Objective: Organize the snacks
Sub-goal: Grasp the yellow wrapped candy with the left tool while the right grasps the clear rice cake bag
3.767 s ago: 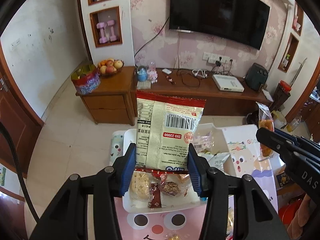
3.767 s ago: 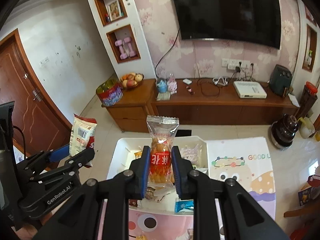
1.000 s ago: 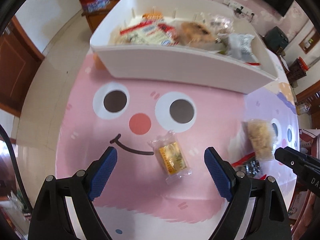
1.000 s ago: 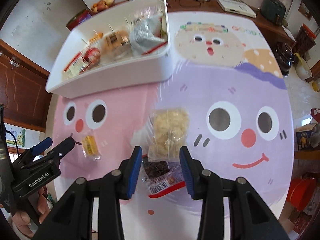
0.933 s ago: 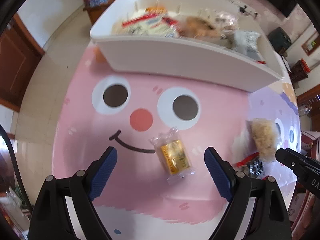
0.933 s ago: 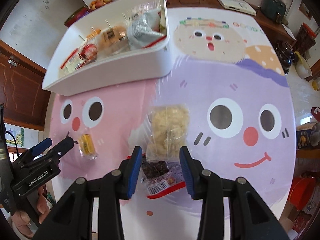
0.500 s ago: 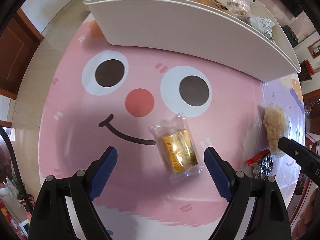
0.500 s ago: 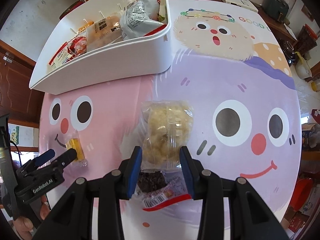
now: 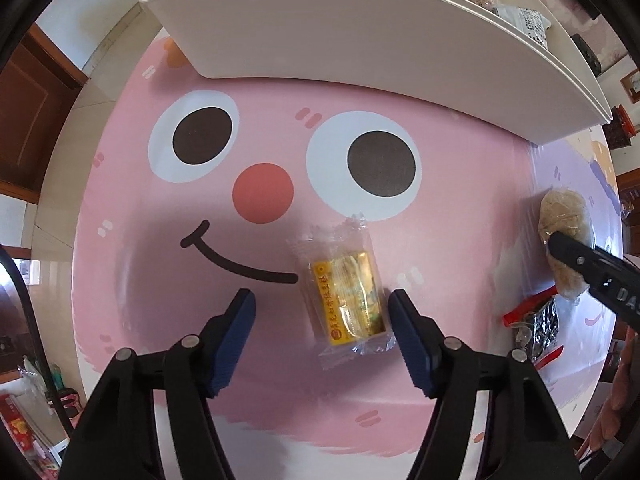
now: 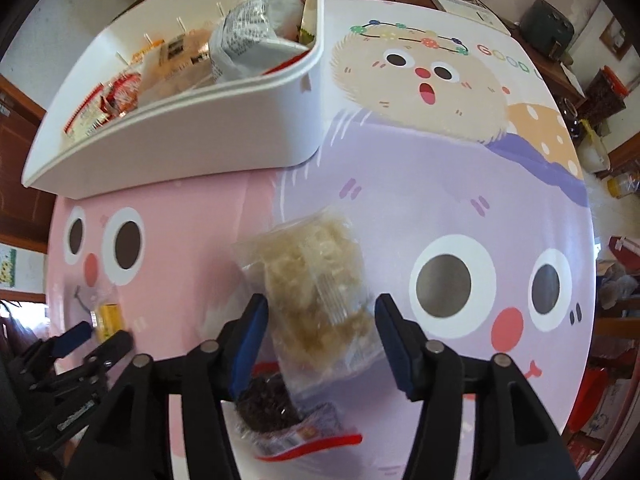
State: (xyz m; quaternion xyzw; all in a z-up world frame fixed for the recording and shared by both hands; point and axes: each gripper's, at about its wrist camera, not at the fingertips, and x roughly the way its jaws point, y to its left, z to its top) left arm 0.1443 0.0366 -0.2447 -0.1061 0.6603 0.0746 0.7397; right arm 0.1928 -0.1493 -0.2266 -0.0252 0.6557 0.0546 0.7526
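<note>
The left gripper (image 9: 320,310) is closing around the gold-wrapped snack (image 9: 348,292) on the pink mat (image 9: 132,264), pads not yet touching. The right gripper (image 10: 320,320) is opening over the pale crispy snack packet (image 10: 316,280), overlapping a dark snack packet (image 10: 272,404). Slippery film might squirt sideways. The white bin (image 10: 180,136) contents are partly hidden.
</note>
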